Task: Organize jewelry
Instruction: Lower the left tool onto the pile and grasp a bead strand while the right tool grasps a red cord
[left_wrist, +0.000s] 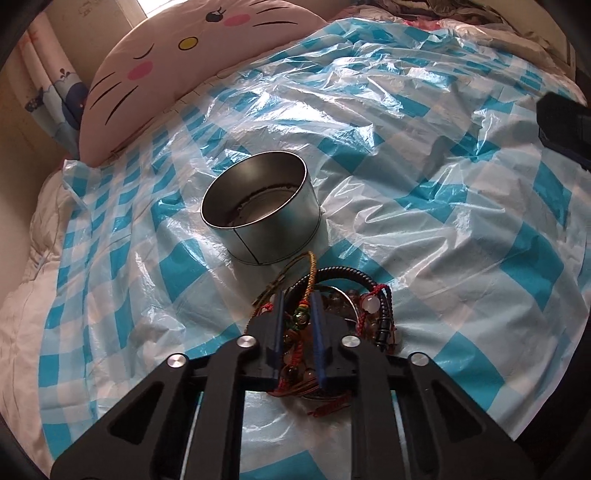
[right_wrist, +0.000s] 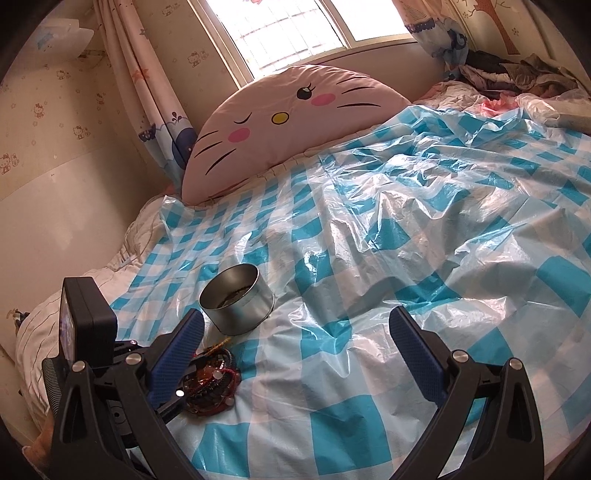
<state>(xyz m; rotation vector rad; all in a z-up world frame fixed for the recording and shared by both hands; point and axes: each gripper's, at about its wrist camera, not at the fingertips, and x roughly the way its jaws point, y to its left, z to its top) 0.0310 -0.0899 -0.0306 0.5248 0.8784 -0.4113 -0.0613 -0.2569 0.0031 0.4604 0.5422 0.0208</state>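
A pile of jewelry (left_wrist: 343, 314), beaded bracelets and braided cords on a small round lid, lies on the blue-checked plastic sheet. My left gripper (left_wrist: 299, 299) is pushed into the pile, its blue fingers narrowly apart around a red and green braided cord (left_wrist: 301, 319). A round metal tin (left_wrist: 258, 206) stands open just beyond the pile. In the right wrist view the tin (right_wrist: 236, 302) and the pile (right_wrist: 210, 380) lie at the lower left. My right gripper (right_wrist: 295, 328) is wide open and empty, to the right of the pile.
The plastic sheet (right_wrist: 369, 258) covers a soft, wrinkled bed. A pink cat-face cushion (right_wrist: 295, 125) leans at the bed's far side under a window. Clothes (right_wrist: 517, 74) are heaped at the far right corner. A wall runs along the left.
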